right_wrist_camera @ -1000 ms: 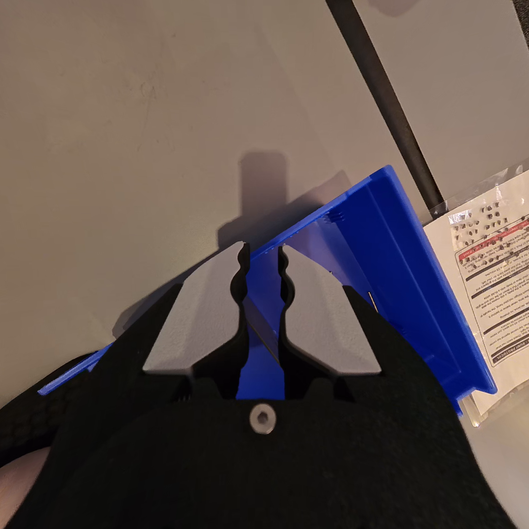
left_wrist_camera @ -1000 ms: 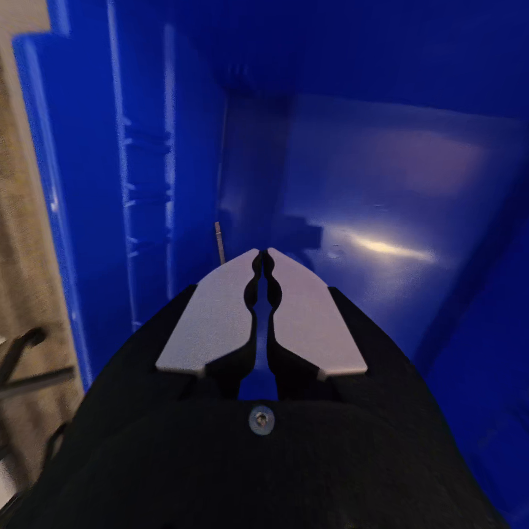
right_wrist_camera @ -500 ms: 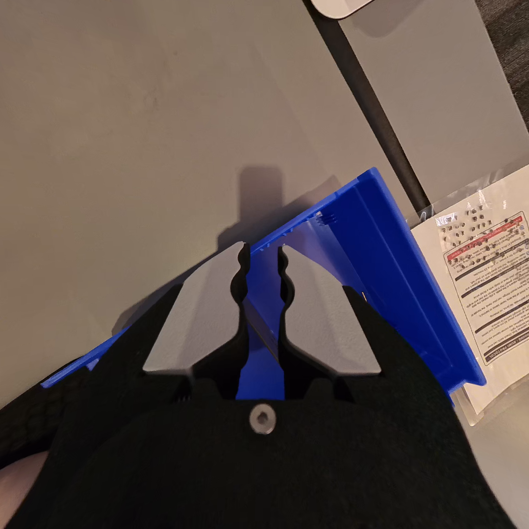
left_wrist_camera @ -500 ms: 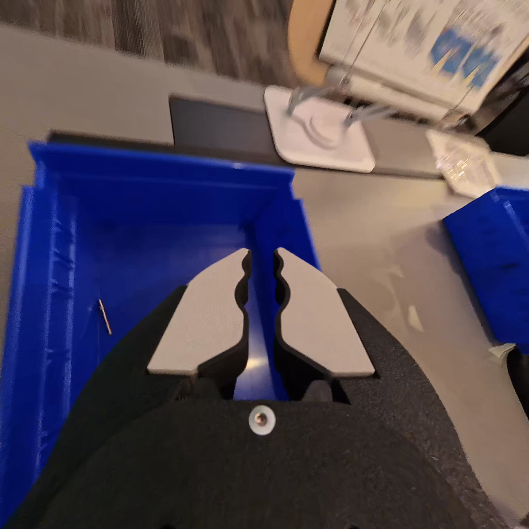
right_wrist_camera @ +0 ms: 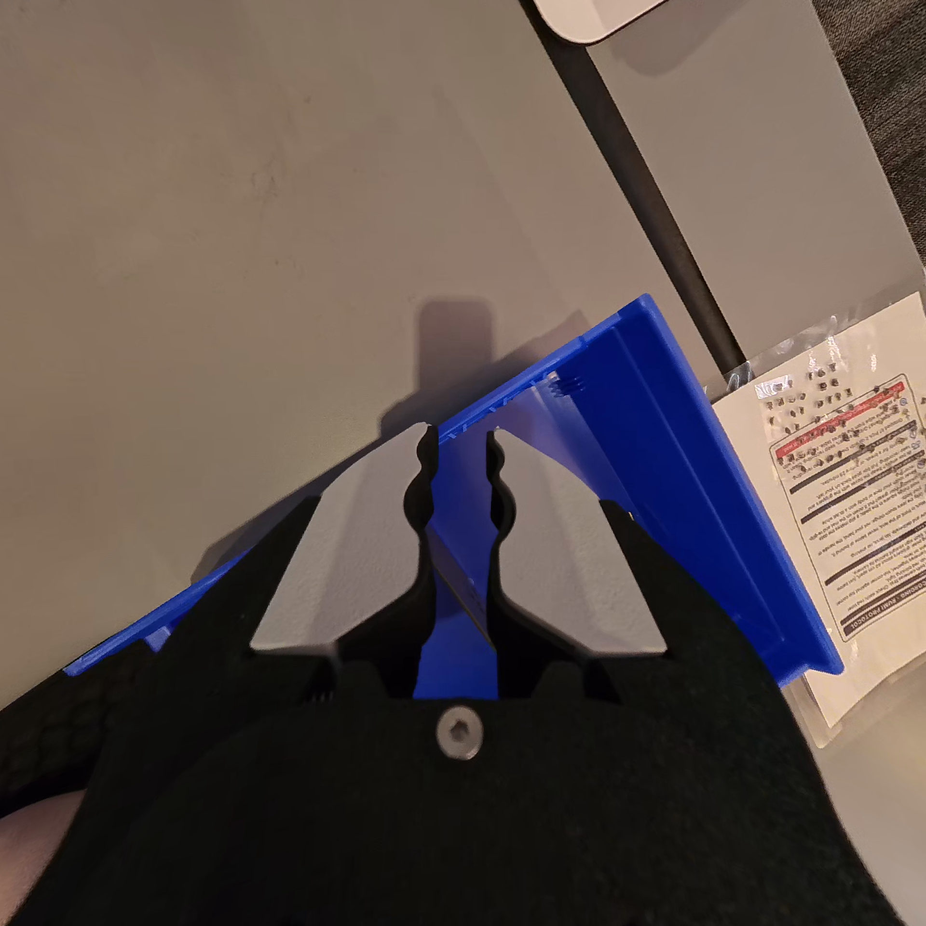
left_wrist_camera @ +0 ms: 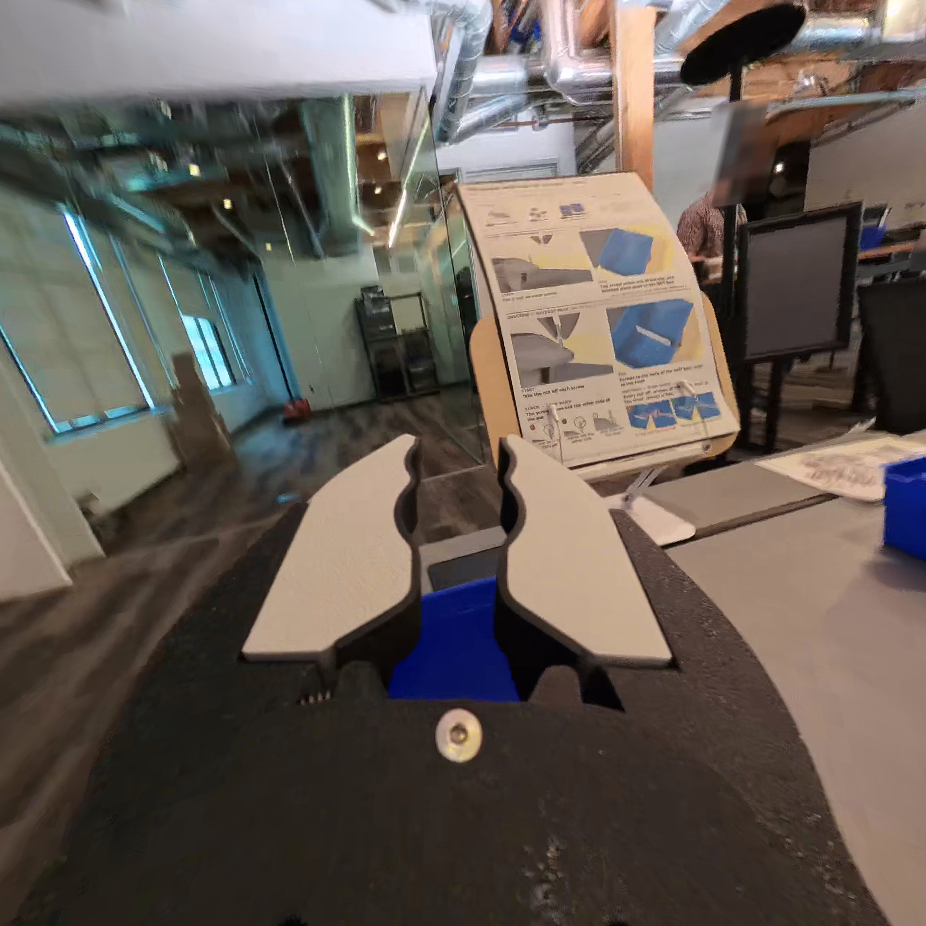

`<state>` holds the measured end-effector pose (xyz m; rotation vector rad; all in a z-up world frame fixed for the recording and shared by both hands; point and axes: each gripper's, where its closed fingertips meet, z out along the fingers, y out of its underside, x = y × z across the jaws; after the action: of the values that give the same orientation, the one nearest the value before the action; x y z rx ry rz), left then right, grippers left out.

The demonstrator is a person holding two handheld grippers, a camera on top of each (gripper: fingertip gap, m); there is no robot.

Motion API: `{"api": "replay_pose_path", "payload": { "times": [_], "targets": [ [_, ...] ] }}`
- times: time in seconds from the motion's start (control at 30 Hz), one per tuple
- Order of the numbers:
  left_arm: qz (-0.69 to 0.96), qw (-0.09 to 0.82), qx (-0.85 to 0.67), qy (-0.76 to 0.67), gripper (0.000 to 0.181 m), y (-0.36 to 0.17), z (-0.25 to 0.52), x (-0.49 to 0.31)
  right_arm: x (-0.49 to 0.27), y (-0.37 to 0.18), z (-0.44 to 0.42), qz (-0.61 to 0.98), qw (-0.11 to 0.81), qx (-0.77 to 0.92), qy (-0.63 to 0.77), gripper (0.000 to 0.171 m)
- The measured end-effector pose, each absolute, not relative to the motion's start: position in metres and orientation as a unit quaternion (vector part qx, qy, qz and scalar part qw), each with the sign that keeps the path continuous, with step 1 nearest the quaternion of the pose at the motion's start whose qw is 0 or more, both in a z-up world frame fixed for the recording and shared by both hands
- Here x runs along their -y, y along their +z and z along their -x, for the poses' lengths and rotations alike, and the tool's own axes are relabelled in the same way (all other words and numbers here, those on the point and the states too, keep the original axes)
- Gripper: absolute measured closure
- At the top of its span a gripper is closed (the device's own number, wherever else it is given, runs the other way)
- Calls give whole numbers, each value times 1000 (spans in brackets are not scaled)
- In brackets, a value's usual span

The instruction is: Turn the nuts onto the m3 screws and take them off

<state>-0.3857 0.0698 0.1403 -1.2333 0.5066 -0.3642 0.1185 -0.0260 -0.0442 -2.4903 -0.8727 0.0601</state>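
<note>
1. The left gripper (left_wrist_camera: 457, 443) is raised and level, its jaws apart and empty, with a blue bin (left_wrist_camera: 453, 636) showing below between the fingers.
2. The right gripper (right_wrist_camera: 461, 431) hangs over a second blue bin (right_wrist_camera: 701, 501), jaws parted, holding nothing.
3. A clear bag of nuts (right_wrist_camera: 847, 481) lies on the grey table (right_wrist_camera: 250, 200), touching that bin.
4. I cannot make out any screws.

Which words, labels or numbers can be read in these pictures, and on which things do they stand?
Instruction board on a stand: printed captions beside pictures, not quoted here.
Sheet in clear bag beside the blue bin: upside-down print, not quoted.
Paper at far right: too blurred.
</note>
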Motion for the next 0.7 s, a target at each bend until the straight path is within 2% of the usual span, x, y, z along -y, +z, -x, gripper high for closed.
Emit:
{"api": "replay_pose_path", "payload": {
  "times": [0.1, 0.17, 0.2, 0.23, 0.27, 0.4, 0.53, 0.7],
  "targets": [
    [601, 735, -276, -151, 138, 120, 372, -68, 26, -46, -118, 914, 244, 322, 22, 153],
    [606, 709, -285, -220, 138, 115, 358, -60, 27, -48, -117, 915, 240, 324, 20, 153],
    [615, 683, -294, -262, 146, 112, 350, -56, 26, -48, -117, 915, 238, 324, 20, 153],
    [612, 656, -322, -303, 175, 109, 341, -47, 27, -49, -116, 915, 236, 326, 20, 153],
    [608, 641, -335, -327, 181, 108, 336, -42, 27, -50, -116, 915, 235, 327, 20, 153],
    [646, 623, -325, -298, 181, 92, 342, -53, 27, -52, -116, 916, 230, 328, 19, 153],
    [714, 565, -308, -277, 181, 62, 355, -77, 28, -53, -118, 917, 228, 326, 22, 153],
    [846, 420, -260, -200, 174, -2, 382, -109, 28, -54, -119, 918, 225, 327, 24, 153]
  ]
}}
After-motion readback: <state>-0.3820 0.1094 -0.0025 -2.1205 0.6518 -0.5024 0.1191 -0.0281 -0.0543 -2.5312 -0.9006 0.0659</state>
